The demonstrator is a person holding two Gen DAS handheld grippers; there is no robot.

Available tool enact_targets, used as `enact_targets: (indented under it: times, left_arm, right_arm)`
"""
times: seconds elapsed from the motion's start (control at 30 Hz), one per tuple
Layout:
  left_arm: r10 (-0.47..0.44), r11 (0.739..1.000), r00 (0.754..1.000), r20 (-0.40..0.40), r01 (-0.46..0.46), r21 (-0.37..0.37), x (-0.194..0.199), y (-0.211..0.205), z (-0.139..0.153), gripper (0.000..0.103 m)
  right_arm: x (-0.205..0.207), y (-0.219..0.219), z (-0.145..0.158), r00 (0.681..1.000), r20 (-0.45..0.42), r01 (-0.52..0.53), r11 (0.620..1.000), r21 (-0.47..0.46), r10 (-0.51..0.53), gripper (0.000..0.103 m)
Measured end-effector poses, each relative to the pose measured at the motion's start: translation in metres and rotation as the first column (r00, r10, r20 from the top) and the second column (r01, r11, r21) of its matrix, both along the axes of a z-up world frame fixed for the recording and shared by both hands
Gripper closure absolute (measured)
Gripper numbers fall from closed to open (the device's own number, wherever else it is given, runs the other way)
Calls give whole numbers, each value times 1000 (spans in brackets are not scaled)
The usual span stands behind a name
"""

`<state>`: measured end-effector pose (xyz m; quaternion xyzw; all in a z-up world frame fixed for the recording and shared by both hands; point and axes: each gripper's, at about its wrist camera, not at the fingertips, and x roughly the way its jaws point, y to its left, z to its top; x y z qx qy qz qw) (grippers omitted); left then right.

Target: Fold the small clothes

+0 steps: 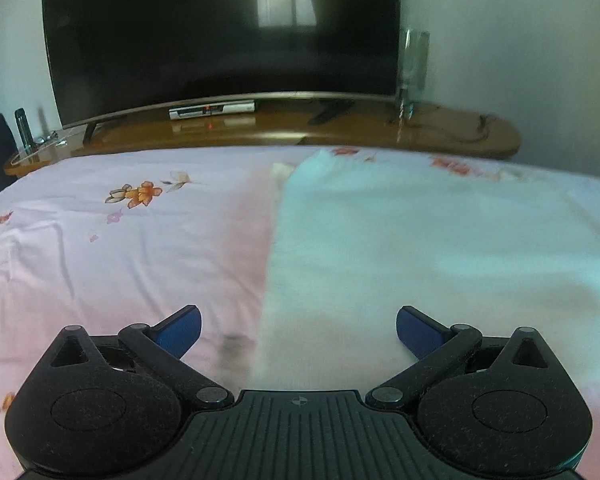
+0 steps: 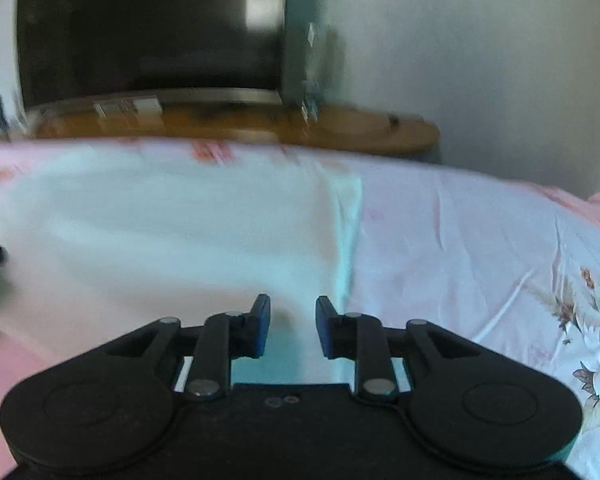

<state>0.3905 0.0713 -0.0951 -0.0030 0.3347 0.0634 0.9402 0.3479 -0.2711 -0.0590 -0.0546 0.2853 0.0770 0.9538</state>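
A pale white-mint garment [image 1: 420, 240] lies flat on the pink floral bedsheet [image 1: 120, 248]. My left gripper [image 1: 299, 330] is wide open above the garment's near left edge, holding nothing. In the right wrist view the same garment [image 2: 160, 224] fills the left and middle, its right edge running down toward my right gripper [image 2: 293, 326]. The right gripper is partly open, its blue pads [image 2: 263, 322] a small gap apart, over the garment's near right corner. It grips nothing that I can see. The view is blurred.
A large dark TV [image 1: 220, 36] stands on a wooden stand [image 1: 284, 128] beyond the bed's far edge, with a set-top box [image 1: 212, 110] under it. A dark bottle [image 1: 22, 128] stands at the stand's left end. The bedsheet [image 2: 480, 264] extends to the right.
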Motion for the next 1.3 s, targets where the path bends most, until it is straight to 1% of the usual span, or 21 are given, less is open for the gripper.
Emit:
enact_targets:
  times: [0.17, 0.23, 0.33, 0.4, 0.47, 0.57, 0.67, 0.7, 0.73, 0.77, 0.8, 0.83, 0.87, 0.9, 1.0, 1.03, 1.13, 1.2, 1.23, 1.27, 1.3]
  left_arm:
    - [-33, 999, 999, 6, 33, 14, -16, -22, 1, 0]
    - [-40, 999, 999, -25, 40, 22, -17, -27, -6, 0]
    - [-10, 1000, 996, -85, 12, 29, -15, -27, -21, 0]
    - [-2, 1000, 997, -73, 1, -9, -18, -21, -25, 0]
    - [-1, 1000, 997, -73, 0, -14, -20, -21, -26, 0]
    - [12, 998, 996, -86, -16, -55, -23, -12, -26, 0]
    - [63, 994, 994, -93, -71, -84, -42, 0, -15, 0]
    - [73, 988, 994, -82, -84, -131, -52, 6, -11, 0]
    - [83, 972, 993, -84, -99, -214, -61, 14, -9, 0]
    - [84, 943, 992, -91, -109, -313, -66, 23, -10, 0]
    - [78, 888, 993, -88, -109, -448, -71, 31, -12, 0]
    - [83, 821, 993, -87, -118, -558, -74, 39, -17, 0]
    - [100, 739, 991, -92, -136, -660, -75, 47, -24, 0]
    - [136, 660, 986, -94, -161, -734, -77, 54, -31, 0]
    - [204, 542, 975, -94, -192, -818, -76, 67, -43, 0]
    - [224, 510, 970, -97, -202, -836, -74, 69, -46, 0]
    - [288, 450, 951, -109, -235, -861, -68, 67, -52, 0]
    - [314, 432, 942, -115, -250, -867, -61, 63, -53, 0]
    - [327, 433, 938, -113, -255, -865, -56, 60, -52, 0]
    - [327, 420, 940, -102, -241, -875, -50, 56, -54, 0]
    - [327, 416, 940, -93, -232, -879, -45, 53, -56, 0]
  right_arm:
    - [-27, 21, 2, 998, 1, -56, 998, 11, 56, 77]
    - [-28, 25, -5, 999, -19, -49, 999, 6, 49, 78]
    - [-25, 20, -19, 998, -59, -20, 1000, 3, 20, 77]
    - [-20, 14, -30, 995, -96, -17, 1000, -18, 16, 77]
    - [-23, 9, -30, 996, -86, -25, 1000, -13, 24, 77]
    - [-24, 4, -28, 995, -102, -20, 1000, 0, 20, 77]
    - [-27, -2, -17, 994, -113, 9, 1000, 27, -6, 77]
    - [-33, -7, -11, 996, -90, 8, 998, 56, -3, 76]
    - [-39, -9, -5, 998, -69, 1, 998, 70, 4, 76]
    - [-43, -11, -1, 998, -57, -6, 997, 71, 10, 76]
    - [-48, -11, 2, 998, -54, -8, 998, 61, 11, 75]
    - [-52, -12, 4, 999, -53, -8, 998, 57, 11, 75]
    - [-55, -12, 6, 999, -51, -8, 998, 62, 11, 75]
    - [-58, -12, 8, 999, -51, -6, 997, 72, 9, 75]
    - [-65, -7, 11, 998, -54, -8, 996, 90, 13, 75]
    - [-67, -5, 14, 999, -51, -14, 995, 96, 19, 74]
    - [-69, -2, 21, 998, -59, -16, 986, 165, 27, 74]
    - [-65, -3, 27, 997, -69, 0, 976, 219, 15, 74]
    - [-62, -4, 28, 997, -74, 5, 971, 238, 13, 73]
    - [-59, -4, 29, 997, -77, 7, 968, 252, 12, 73]
    - [-55, -2, 30, 997, -82, 7, 965, 263, 15, 72]
